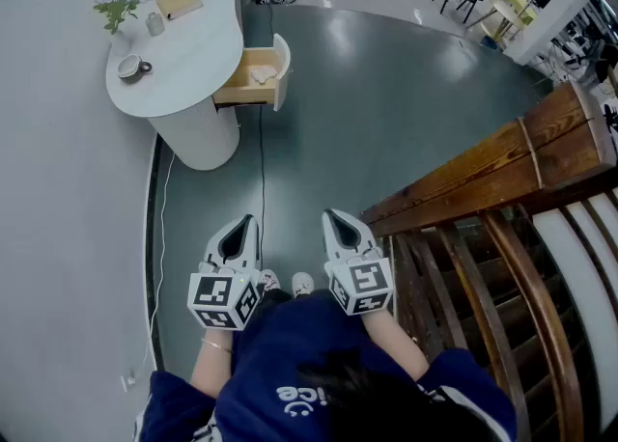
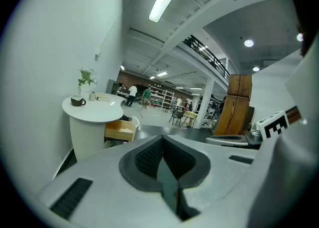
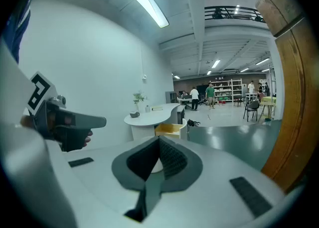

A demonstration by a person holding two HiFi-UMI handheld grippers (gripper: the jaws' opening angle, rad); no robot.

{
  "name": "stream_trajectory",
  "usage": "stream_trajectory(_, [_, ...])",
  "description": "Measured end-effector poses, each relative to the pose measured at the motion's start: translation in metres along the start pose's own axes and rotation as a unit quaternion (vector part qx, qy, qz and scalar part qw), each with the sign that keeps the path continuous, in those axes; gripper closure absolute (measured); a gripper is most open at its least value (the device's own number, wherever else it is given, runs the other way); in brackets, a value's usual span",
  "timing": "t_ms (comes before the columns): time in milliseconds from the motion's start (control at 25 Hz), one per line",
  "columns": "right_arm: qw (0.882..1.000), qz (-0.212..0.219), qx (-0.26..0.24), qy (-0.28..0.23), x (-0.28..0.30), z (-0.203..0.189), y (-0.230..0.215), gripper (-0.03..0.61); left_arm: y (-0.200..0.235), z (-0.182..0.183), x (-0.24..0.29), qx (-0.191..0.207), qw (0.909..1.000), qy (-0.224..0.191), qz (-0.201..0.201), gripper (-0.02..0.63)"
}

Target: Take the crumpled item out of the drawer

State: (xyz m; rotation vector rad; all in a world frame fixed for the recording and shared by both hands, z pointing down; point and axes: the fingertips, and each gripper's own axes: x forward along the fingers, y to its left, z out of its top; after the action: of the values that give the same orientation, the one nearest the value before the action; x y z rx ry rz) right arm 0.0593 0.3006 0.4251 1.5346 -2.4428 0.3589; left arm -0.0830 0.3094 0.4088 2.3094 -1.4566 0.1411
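A white curved table point(image 1: 183, 54) stands far ahead by the wall, its wooden drawer point(image 1: 253, 78) pulled open to the right. A pale crumpled item point(image 1: 262, 73) lies inside the drawer. The same drawer point(image 2: 121, 129) shows small in the left gripper view and the drawer point(image 3: 171, 130) in the right gripper view. My left gripper point(image 1: 245, 225) and right gripper point(image 1: 334, 217) are held close to the body, far short of the table, side by side. Both have their jaws together with nothing between them.
On the tabletop are a cup on a saucer point(image 1: 130, 68), a small jar point(image 1: 155, 23), a plant point(image 1: 118, 10) and a book point(image 1: 180, 0). A wooden stair railing point(image 1: 502, 179) runs close on the right. A cable point(image 1: 262, 170) trails along the dark floor toward the table.
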Motion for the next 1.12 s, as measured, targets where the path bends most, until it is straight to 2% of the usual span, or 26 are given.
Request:
stream_trajectory(320, [1.000,-0.012,-0.005,0.008,0.010,0.000,0.009,0.572,0.010,0.003,0.005,0.008,0.9999,0.004,-0.013,0.609])
stream_trajectory(560, [1.000,-0.022,0.015,-0.005,0.021,0.005,0.015,0.571,0.032,0.007,0.007,0.000,0.9998,0.006,-0.019,0.609])
stream_trajectory(760, [0.999,-0.029,0.016,-0.004,0.025,0.002,0.024,0.571,0.041,0.009,0.010,0.012,0.9995,0.009,-0.029,0.609])
stream_trajectory(1120, [0.999,-0.025,0.021,0.016,0.059,-0.004,0.003,0.571,0.055,0.016,0.035,0.012,0.9999,0.002,-0.008,0.609])
